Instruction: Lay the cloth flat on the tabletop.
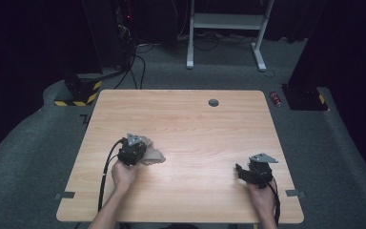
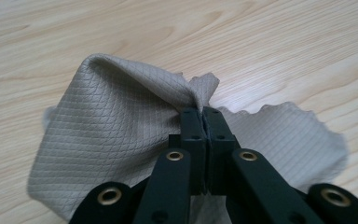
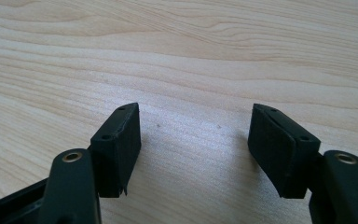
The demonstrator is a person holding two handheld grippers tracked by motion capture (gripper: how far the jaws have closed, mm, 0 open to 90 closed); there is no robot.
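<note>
Cloth [image 2: 116, 140], grey and quilted, lies bunched on the wooden table [image 1: 195, 129], left of its middle; my left gripper [image 2: 204, 114] is clamped tight on a raised fold; my right gripper [image 3: 193, 140], well right of the cloth, has jaws wide apart over bare wood.

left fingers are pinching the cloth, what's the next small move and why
Probably bring the right gripper across to the cloth and pinch its free edge. The left gripper is shut on a bunched fold, so the cloth sits crumpled on the table, while the right gripper is open over bare wood, well apart from it. A second hold would let the cloth be spread.
</note>
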